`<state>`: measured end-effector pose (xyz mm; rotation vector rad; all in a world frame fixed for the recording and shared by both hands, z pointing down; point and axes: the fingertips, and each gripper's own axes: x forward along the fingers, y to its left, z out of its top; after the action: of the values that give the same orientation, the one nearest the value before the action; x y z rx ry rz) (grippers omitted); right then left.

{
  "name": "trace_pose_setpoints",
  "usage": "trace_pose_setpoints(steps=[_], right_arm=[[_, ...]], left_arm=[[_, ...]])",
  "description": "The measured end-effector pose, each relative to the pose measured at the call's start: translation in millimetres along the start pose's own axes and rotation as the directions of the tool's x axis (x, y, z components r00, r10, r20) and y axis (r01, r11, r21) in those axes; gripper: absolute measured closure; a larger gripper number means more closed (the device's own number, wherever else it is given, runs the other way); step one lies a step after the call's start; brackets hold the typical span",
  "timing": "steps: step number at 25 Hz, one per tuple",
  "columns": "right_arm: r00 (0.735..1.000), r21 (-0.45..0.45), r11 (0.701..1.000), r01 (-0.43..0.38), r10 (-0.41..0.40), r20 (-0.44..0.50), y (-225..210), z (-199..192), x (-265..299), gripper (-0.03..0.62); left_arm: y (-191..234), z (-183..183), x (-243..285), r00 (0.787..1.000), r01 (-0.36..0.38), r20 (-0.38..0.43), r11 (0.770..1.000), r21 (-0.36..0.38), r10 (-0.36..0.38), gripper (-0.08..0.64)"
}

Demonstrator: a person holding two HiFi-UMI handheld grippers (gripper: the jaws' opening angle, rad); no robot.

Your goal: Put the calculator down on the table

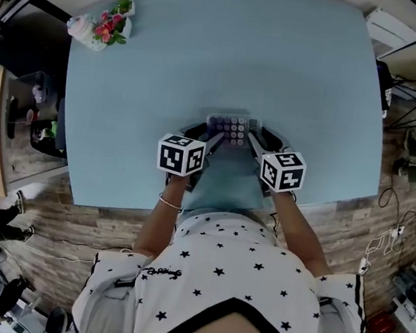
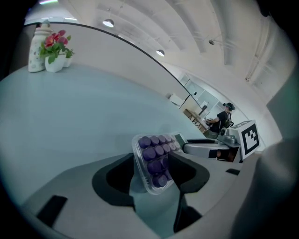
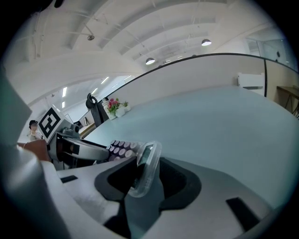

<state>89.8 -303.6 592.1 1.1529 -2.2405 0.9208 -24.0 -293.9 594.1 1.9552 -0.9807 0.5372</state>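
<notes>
Calculator lying between open jaws

The calculator (image 1: pixel 231 130) seemed to lie flat on the table (image 1: pixel 206 50), near the person, its long axis from left to right. The left gripper (image 2: pixel 152 173) had one end between wide jaws, the right gripper (image 3: pixel 142 175) the other end; neither pressed it. Both were equally near, so each must retreat outwards.

A pale blue desk (image 1: pixel 166 75) with rounded corners stands on a wood-plank floor (image 1: pixel 60 220). At its far left corner sits a small pot of pink flowers (image 1: pixel 109 29), a white container (image 1: pixel 81 27) just beside it. Near the front edge is a purple-keyed calculator (image 1: pixel 230 128) — tilted, contact with the desk unclear.
</notes>
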Motion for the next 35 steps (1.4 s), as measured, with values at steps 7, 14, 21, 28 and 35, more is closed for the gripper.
trace_pose_setpoints(steps=[7, 14, 21, 28, 35], right_arm=[[1.0, -0.014, 1.0, 0.003, -0.003, -0.003, -1.1, 1.0, 1.0, 0.437], [1.0, -0.023, 1.0, -0.009, 0.009, 0.0, -1.6, 2.0, 4.1, 0.43], [1.0, -0.022, 1.0, -0.001, 0.001, 0.004, -4.9, 4.8, 4.5, 0.401], [0.999, -0.009, 1.0, -0.007, 0.008, 0.045, -4.4, 16.9, -1.3, 0.401], [0.994, 0.028, 0.999, -0.018, 0.015, 0.109, -5.5, 29.0, -18.4, 0.414]], left_arm=[[0.1, 0.8, 0.0, 1.0, -0.01, 0.0, 1.0, -0.005, 0.01, 0.313], [2.0, 0.9, 0.4, 1.0, -0.003, 0.002, 1.0, -0.008, 0.003, 0.308], [3.5, 1.1, -0.1, 1.0, -0.011, 0.011, 1.0, -0.021, 0.012, 0.306], [6.4, 5.7, -2.0, 0.998, -0.056, 0.03, 0.998, 0.003, 0.056, 0.272], [-10.0, 31.0, -22.3, 0.988, -0.043, 0.146, 0.999, 0.022, 0.039, 0.267]])
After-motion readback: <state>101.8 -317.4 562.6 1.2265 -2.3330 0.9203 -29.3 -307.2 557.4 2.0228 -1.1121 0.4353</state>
